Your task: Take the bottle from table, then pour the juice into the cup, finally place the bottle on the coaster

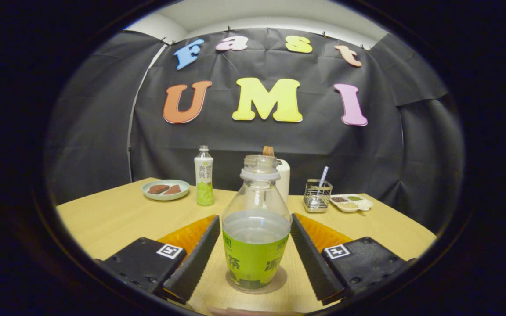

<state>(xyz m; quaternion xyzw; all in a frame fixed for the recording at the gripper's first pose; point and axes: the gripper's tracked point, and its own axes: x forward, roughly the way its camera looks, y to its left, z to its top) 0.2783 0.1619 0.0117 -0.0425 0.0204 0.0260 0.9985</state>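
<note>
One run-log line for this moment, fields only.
bottle: upright, uncapped, on coaster | gripper: open, fingers flanking bottle, small gaps | table

This is a staged booth for recording, not a real home. Black cloth (253,145) hangs as the wall behind a light wooden bench (112,215), clipped along its top edge. On the bench stand household props: a plate of snacks (165,189), a drink bottle (204,176), a wire holder (317,195) and a small divided dish (350,202). The fingers (255,250) carry square printed markers (169,251).
</note>
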